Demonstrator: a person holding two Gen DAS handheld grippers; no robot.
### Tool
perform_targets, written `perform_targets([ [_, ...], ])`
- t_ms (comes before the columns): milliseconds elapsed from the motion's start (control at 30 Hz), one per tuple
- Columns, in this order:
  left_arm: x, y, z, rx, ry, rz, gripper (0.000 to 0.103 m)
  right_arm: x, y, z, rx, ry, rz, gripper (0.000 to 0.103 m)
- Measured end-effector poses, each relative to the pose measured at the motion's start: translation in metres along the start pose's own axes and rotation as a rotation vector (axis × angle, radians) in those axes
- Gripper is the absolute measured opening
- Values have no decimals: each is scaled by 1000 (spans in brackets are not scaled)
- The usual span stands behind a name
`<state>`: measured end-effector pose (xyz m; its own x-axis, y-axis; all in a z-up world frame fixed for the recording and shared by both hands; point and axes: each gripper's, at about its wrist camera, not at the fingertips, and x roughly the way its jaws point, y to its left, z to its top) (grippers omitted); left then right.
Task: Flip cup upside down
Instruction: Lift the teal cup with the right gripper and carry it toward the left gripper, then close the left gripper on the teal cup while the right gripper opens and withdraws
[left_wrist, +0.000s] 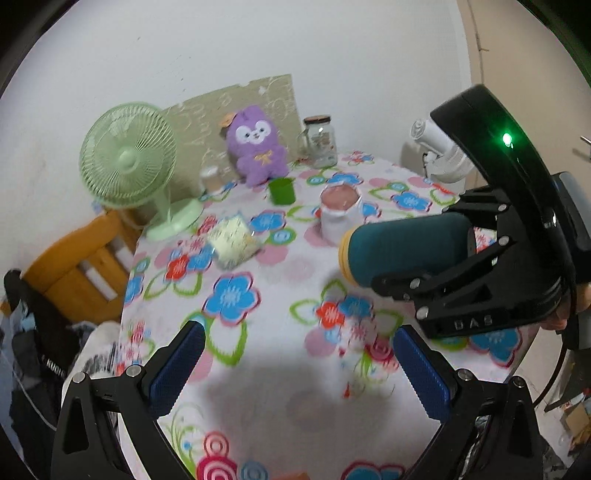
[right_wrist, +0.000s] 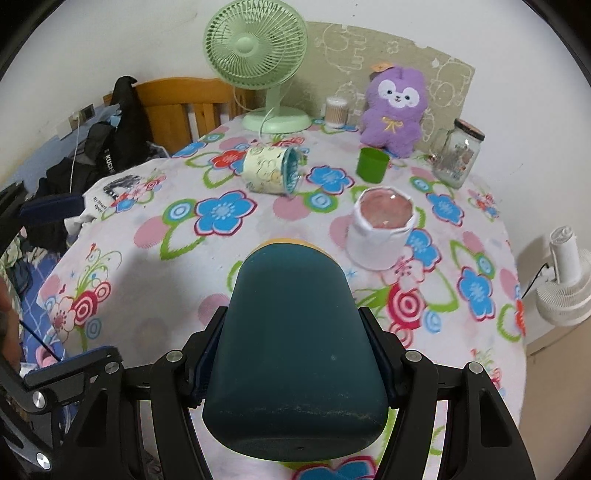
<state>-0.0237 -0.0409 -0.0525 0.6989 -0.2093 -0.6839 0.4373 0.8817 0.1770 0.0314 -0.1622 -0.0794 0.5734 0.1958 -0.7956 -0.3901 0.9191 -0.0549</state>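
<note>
The right gripper (right_wrist: 291, 354) is clamped across the body of a dark teal cup (right_wrist: 295, 343), its two jaws pressed against opposite sides of the wall near the base end. In the right wrist view the cup fills the lower centre, its flat bottom toward the camera and its yellow-edged rim pointing away toward 12 o'clock. The left wrist view shows the same cup (left_wrist: 402, 251) at about 3 o'clock, lying roughly horizontal in the air above the flowered tablecloth (left_wrist: 258, 314), rim pointing toward 9 o'clock, clear of the cloth.

The left gripper (left_wrist: 295, 363) hangs at 6 o'clock of its own view with its blue-padded fingers (left_wrist: 177, 363) spread wide and nothing between them.

By my reading, the flip is about halfway: the cup is lifted and turned onto its side, but its mouth is not yet facing down. What remains is further rotation until the rim points at the table, then setting it down on bare cloth and letting go.

Other things stand beyond it: a white paper-wrapped cup with pinkish contents (right_wrist: 384, 229) just past the teal cup at 1 o'clock, a patterned cup tipped on its side (right_wrist: 269, 170) at 11 o'clock, a small green cup (right_wrist: 372, 165), a purple plush toy (right_wrist: 393, 107), a glass jar (right_wrist: 460, 153) and a green desk fan (right_wrist: 258, 51).
</note>
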Motion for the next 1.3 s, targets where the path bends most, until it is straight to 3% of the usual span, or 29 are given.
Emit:
perform_targets([
  [233,12,8,-33,-68,44,43,103,26,9,-21,2,5,-57,70],
  [433,15,27,-47,-198,59,40,103,47,6,-38,52,18,-69,70],
  [567,12,28,-46,-210,46,41,103,45,9,-40,49,-5,-78,73],
  [667,9,27,-44,-210,34,34,103,39,9,-37,54,-21,-59,80],
  [900,4,18,-34,-209,16,31,103,26,3,-34,77,-26,-30,80],
  [1133,-4,10,-22,-213,-8,28,103,7,-7,-32,123,-34,52,80],
  [1300,-11,4,-12,-217,-25,35,103,-9,-13,-27,117,-54,42,80],
])
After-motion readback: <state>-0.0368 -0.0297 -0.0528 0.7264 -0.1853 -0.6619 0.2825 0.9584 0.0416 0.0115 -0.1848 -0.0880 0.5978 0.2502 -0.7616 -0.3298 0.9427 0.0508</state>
